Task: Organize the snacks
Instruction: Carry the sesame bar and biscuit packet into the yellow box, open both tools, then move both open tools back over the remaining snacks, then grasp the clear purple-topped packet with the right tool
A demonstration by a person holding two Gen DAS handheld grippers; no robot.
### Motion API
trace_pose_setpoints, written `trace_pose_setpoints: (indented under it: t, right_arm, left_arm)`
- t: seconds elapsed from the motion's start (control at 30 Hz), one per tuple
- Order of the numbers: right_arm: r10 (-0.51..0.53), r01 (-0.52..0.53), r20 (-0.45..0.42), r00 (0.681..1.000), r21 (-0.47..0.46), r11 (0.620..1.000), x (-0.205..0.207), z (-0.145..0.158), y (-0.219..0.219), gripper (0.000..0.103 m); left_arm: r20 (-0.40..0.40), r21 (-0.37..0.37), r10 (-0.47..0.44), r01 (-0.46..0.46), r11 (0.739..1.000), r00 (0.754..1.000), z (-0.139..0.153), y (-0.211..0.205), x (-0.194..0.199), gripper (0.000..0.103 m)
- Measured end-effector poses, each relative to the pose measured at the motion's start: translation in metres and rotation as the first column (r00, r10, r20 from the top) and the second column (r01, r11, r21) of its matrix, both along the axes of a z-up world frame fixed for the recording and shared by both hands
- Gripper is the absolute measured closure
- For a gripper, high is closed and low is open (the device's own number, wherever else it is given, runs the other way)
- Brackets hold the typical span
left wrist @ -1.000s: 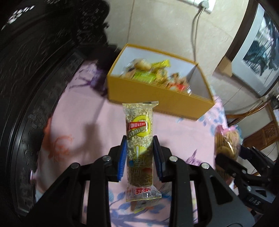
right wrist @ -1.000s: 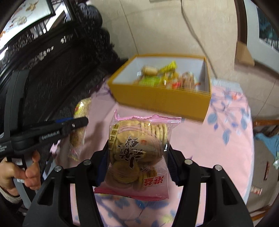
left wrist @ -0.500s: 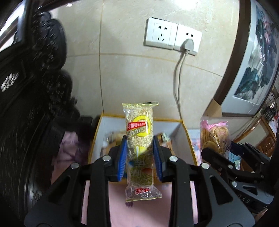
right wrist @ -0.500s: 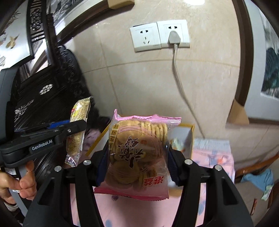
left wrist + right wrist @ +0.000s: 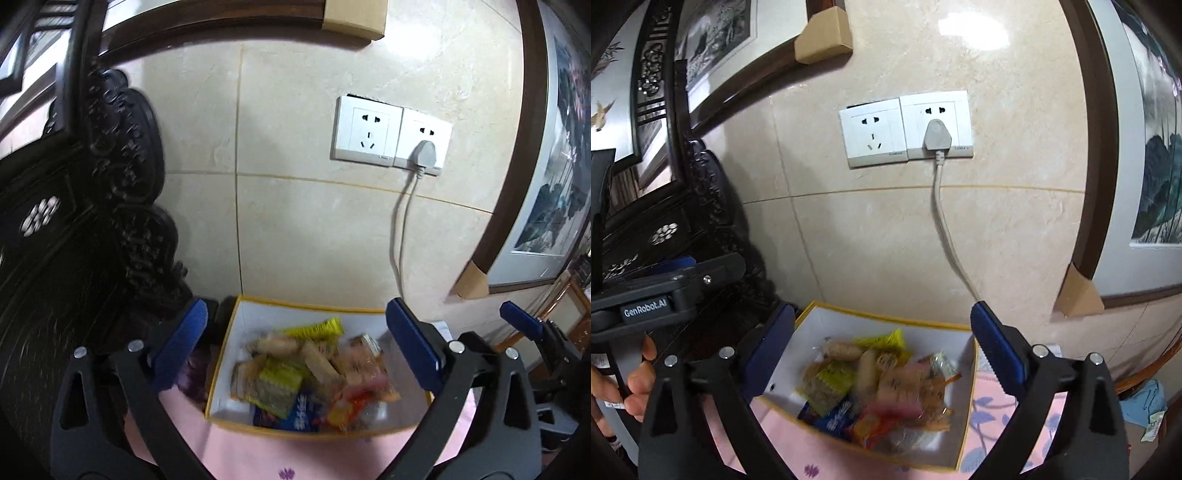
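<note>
Presently, left wrist view:
Left gripper (image 5: 297, 349): jaws opening, spread wide; blue pads clear of everything, nothing between them.
Yellow box (image 5: 258, 426): on the pink cloth, just past the fingertips and framed between them; white inside.
Snacks (image 5: 310, 376): heaped loose in the yellow box; yellow, green, blue and orange wrappers, blurred.
Writing on wrappers: white characters on the blue packet (image 5: 295, 413), too blurred to read.
Pink cloth (image 5: 295, 456): covers the table under the box; small purple flower print.
Right gripper (image 5: 532, 332): seen at the right edge, one blue pad up; nothing visible in it.
Wall sockets (image 5: 391, 134): two white plates side by side; grey plug (image 5: 424, 153) in the right one, cord hanging down.

Next, right wrist view:
Right gripper (image 5: 882, 345): jaws opening, set wide apart; pads touch nothing, no packet between them.
Yellow box (image 5: 966, 417): directly ahead and below, between the fingers.
Snacks (image 5: 875, 384): piled inside the box; sausage-shaped pale packets, green, blue and orange wrappers.
Writing on wrappers: not legible.
Left gripper (image 5: 672, 291): its black body at the left edge, held by a person's hand (image 5: 631, 387).
Label on left gripper body: "GenRobot.AI", white on black.
Carved dark furniture (image 5: 701, 221): stands left of the box against the wall.
</note>
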State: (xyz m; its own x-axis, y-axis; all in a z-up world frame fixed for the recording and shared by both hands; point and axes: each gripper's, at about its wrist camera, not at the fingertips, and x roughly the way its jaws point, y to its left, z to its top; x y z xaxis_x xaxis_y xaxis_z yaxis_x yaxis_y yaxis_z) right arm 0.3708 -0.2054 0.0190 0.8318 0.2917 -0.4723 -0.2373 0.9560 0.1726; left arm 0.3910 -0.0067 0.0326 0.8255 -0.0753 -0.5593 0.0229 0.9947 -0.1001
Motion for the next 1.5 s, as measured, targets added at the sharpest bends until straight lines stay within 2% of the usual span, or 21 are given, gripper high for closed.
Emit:
trace_pose_setpoints:
  t: [0.1,0.3,0.47,0.57,0.63,0.73,0.9,0.97,1.03,1.23,1.47,1.5]
  right_arm:
    - [0.027,-0.027,-0.023,0.999,-0.011,1.000,-0.023,-0.009,0.000,0.006]
    - [0.058,-0.066,-0.143,0.988,-0.050,0.997,-0.083,-0.055,-0.003,0.003]
    - [0.056,-0.079,-0.307,0.950,-0.064,0.995,-0.135,-0.111,-0.005,0.003]
    - [0.014,-0.021,-0.441,0.897,-0.010,1.000,-0.162,-0.148,-0.007,0.003]
    - [-0.016,0.039,-0.532,0.847,0.032,0.999,-0.174,-0.169,-0.006,0.003]
    - [-0.067,0.153,-0.669,0.741,0.071,0.986,-0.186,-0.201,-0.001,0.003]
    - [-0.159,0.337,-0.781,0.604,0.069,0.939,-0.190,-0.232,0.011,0.003]
    - [-0.175,0.373,-0.794,0.582,0.070,0.925,-0.189,-0.238,0.021,0.003]
    - [-0.223,0.404,-0.802,0.554,0.025,0.915,-0.189,-0.245,0.034,0.005]
    - [-0.296,0.456,-0.797,0.526,-0.029,0.890,-0.188,-0.257,0.049,0.011]
    - [-0.361,0.443,-0.755,0.547,-0.105,0.890,-0.184,-0.262,0.073,0.018]
    - [-0.369,0.436,-0.746,0.554,-0.117,0.892,-0.183,-0.262,0.076,0.022]
  left_arm:
    - [-0.008,-0.004,0.011,-0.011,1.000,1.000,-0.005,0.002,-0.026,0.002]
    - [-0.091,0.078,0.010,-0.003,0.997,0.996,-0.042,0.003,-0.080,0.002]
    - [-0.187,0.090,0.024,-0.007,0.996,0.982,-0.088,0.013,-0.131,0.002]
    - [-0.255,0.057,0.041,-0.027,0.998,0.966,-0.118,0.025,-0.164,0.002]
    - [-0.299,0.043,0.062,-0.052,0.998,0.952,-0.133,0.034,-0.181,0.002]
    - [-0.351,0.002,0.087,-0.092,0.996,0.932,-0.148,0.050,-0.206,0.002]
    - [-0.361,-0.067,0.129,-0.163,0.984,0.924,-0.152,0.075,-0.236,0.002]
    - [-0.373,-0.085,0.136,-0.180,0.980,0.918,-0.154,0.082,-0.242,0.002]
    - [-0.392,-0.095,0.137,-0.188,0.978,0.910,-0.158,0.089,-0.247,0.002]
    - [-0.439,-0.119,0.108,-0.176,0.977,0.892,-0.168,0.103,-0.257,0.002]
    - [-0.446,-0.136,0.085,-0.161,0.977,0.891,-0.170,0.111,-0.263,0.002]
    - [-0.445,-0.139,0.082,-0.159,0.977,0.892,-0.170,0.112,-0.264,0.002]
